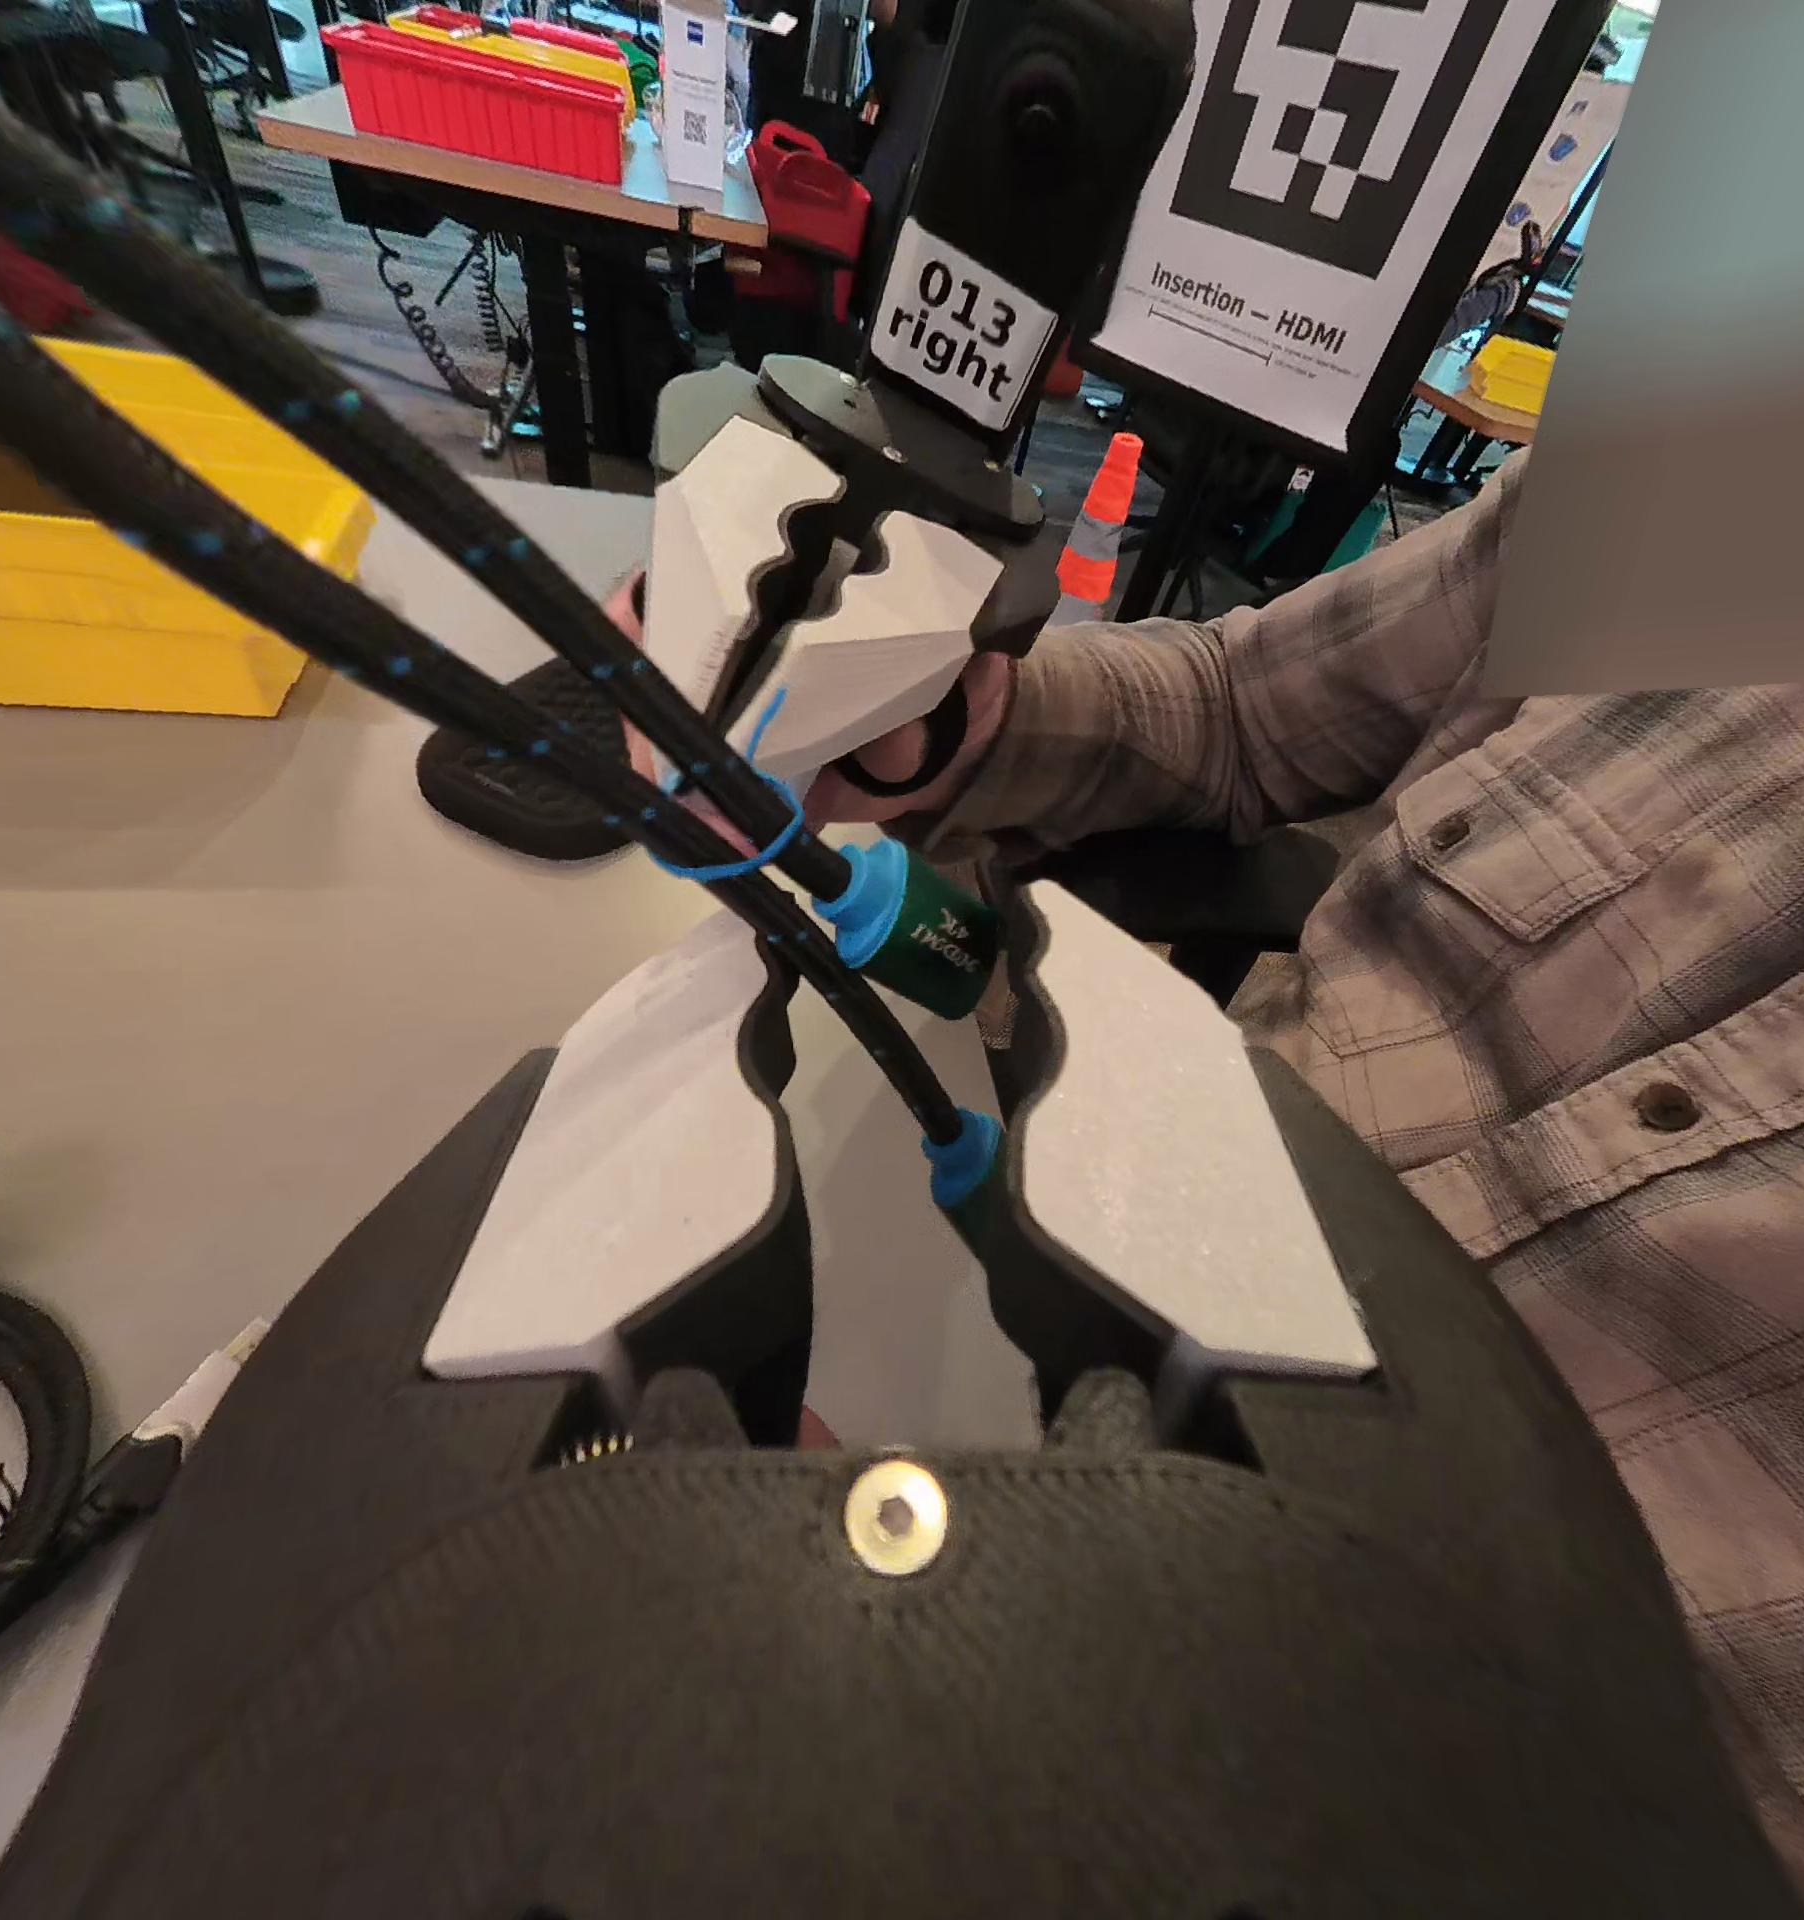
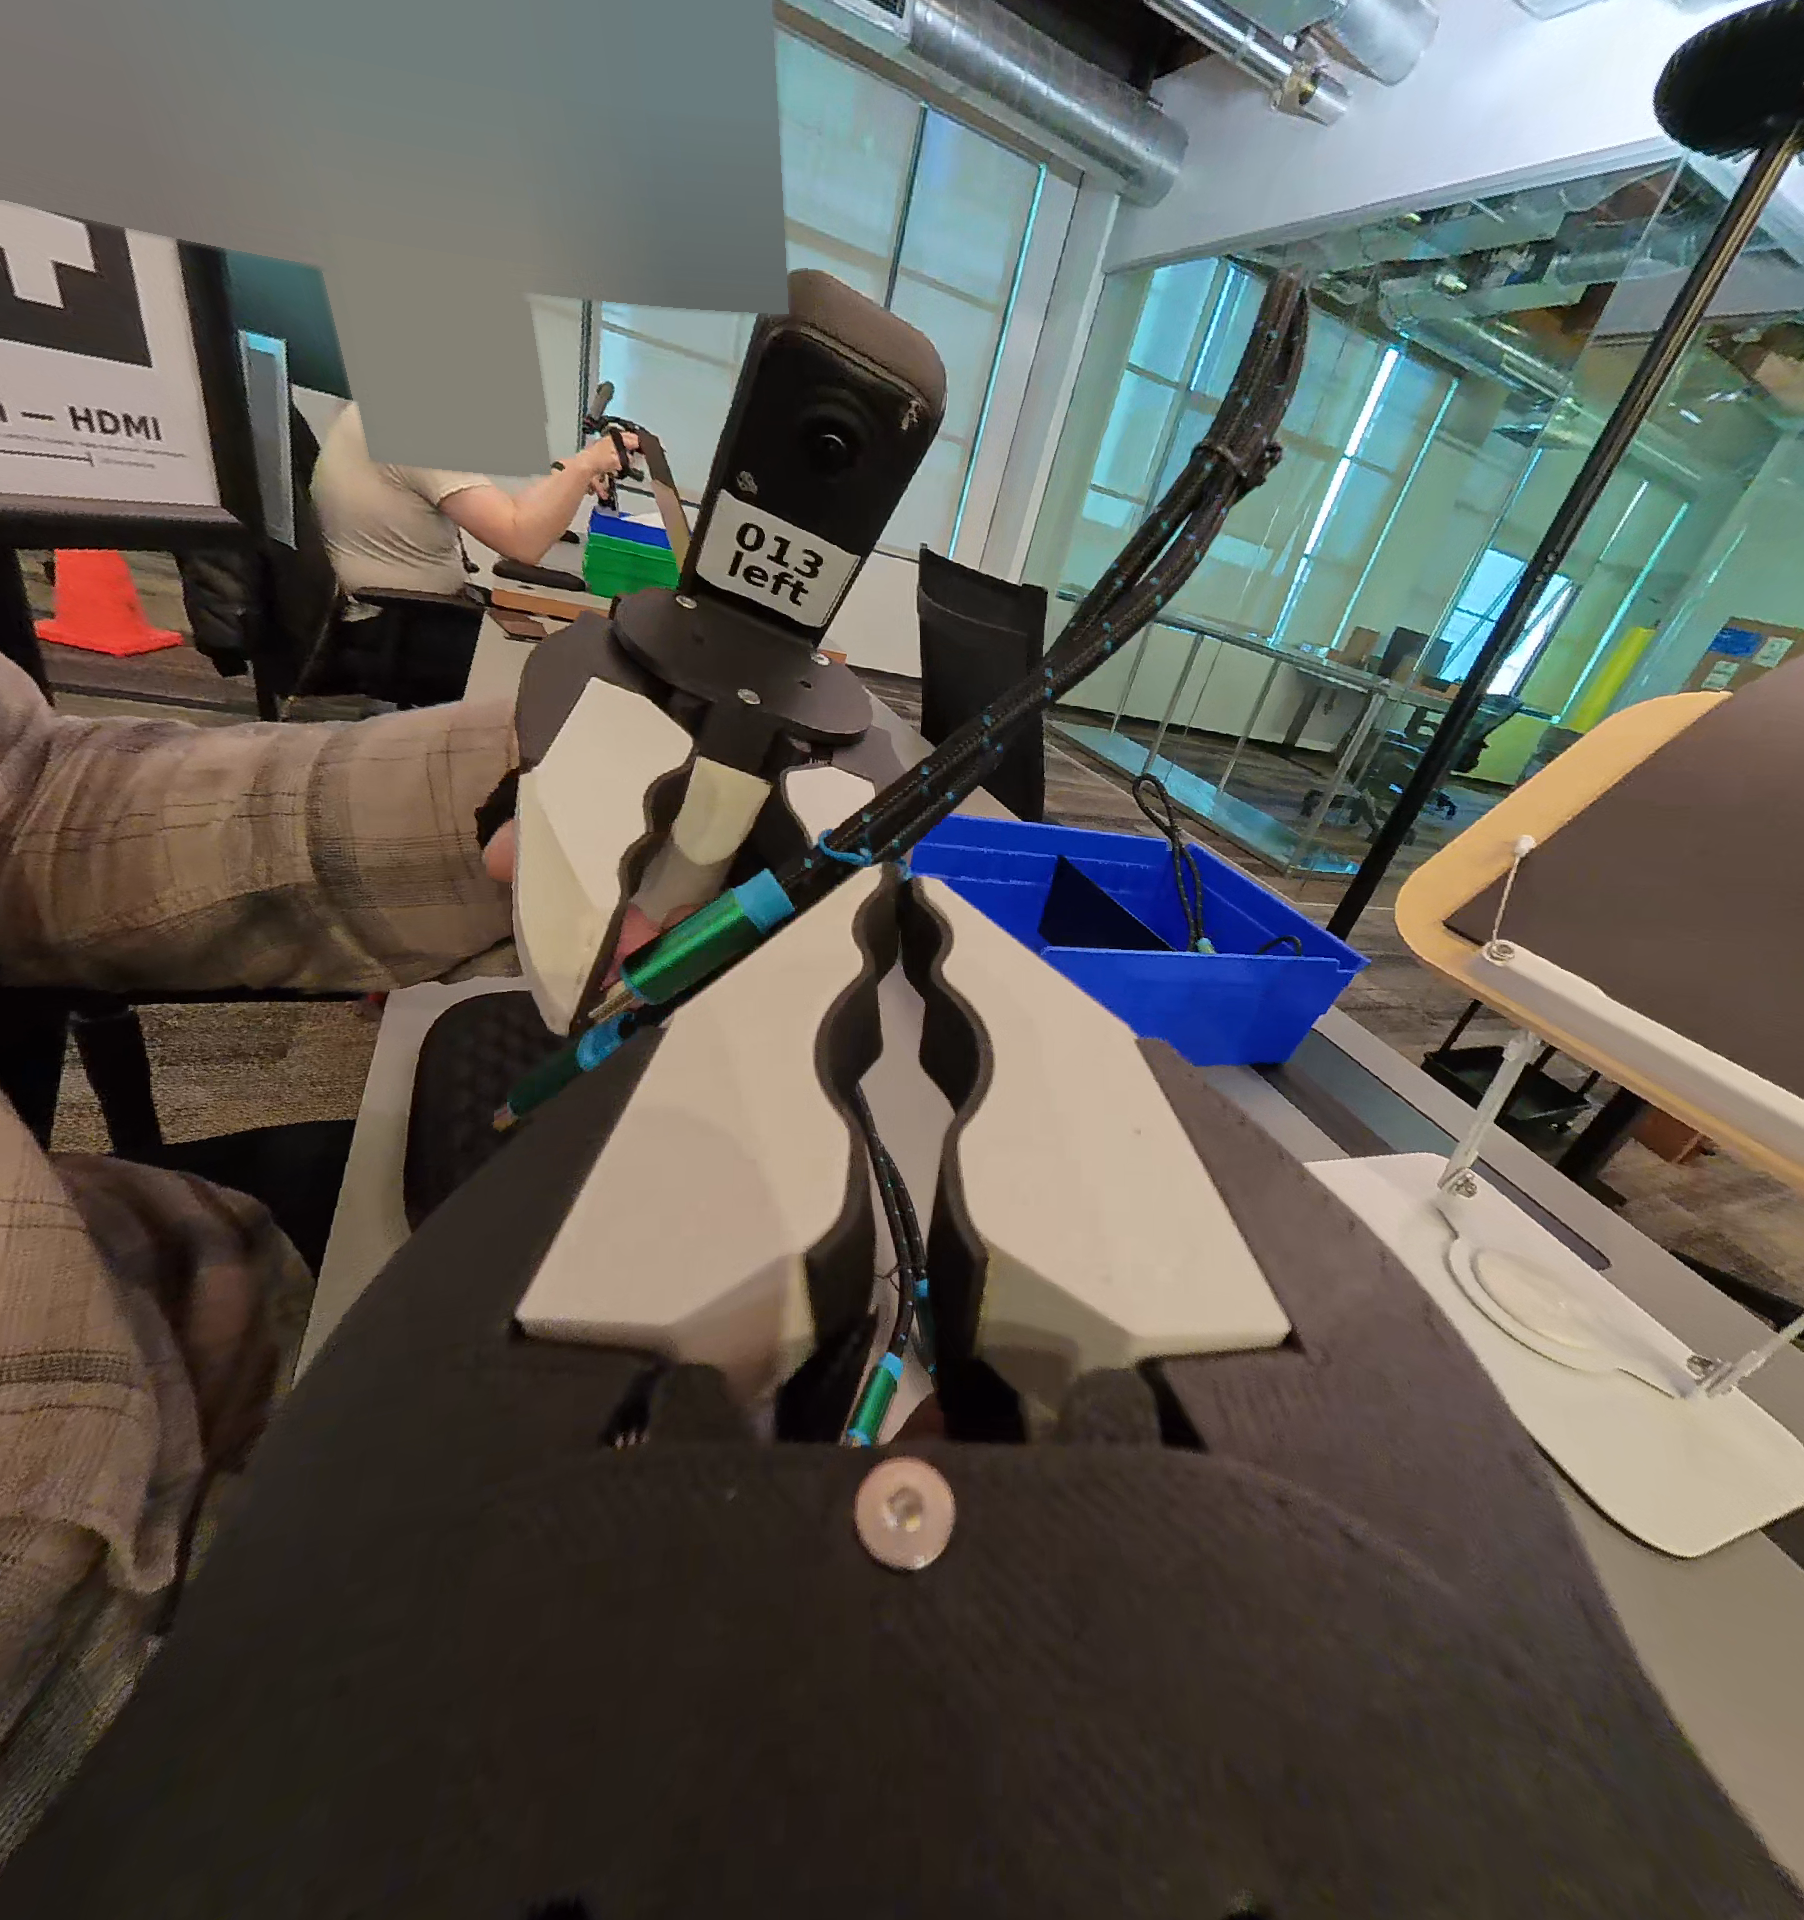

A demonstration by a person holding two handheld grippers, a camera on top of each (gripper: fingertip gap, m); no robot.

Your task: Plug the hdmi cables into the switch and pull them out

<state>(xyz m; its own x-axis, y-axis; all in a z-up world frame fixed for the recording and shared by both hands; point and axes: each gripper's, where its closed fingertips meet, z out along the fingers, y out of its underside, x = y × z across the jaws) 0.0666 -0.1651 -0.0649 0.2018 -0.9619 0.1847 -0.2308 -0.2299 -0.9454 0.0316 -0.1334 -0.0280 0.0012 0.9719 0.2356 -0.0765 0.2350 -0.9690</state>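
Black braided HDMI cables (image 1: 378, 644) are tied in a bundle with a blue tie (image 1: 742, 842). Two green plugs with blue collars stick out of it. My left gripper (image 1: 893, 940) is open. One green plug (image 1: 924, 940) lies between its fingertips, and the other plug (image 1: 965, 1169) sits deeper, against the right pad. My right gripper (image 2: 900, 883) is shut at its tips, pinching the cable bundle (image 2: 981, 748) beside the tie. Both plugs (image 2: 700, 940) point toward the left gripper. The right gripper also shows in the left wrist view (image 1: 711, 748). No switch is visible.
A grey table (image 1: 254, 987) lies below, with yellow bins (image 1: 150, 582) at its left, a coiled black cable (image 1: 15, 1382) and a black padded piece (image 1: 524, 779). A blue bin (image 2: 1137, 966) and a white stand base (image 2: 1625, 1403) sit on the right. Plaid sleeves flank both grippers. There is about 5 centimetres between the tips of the two grippers.
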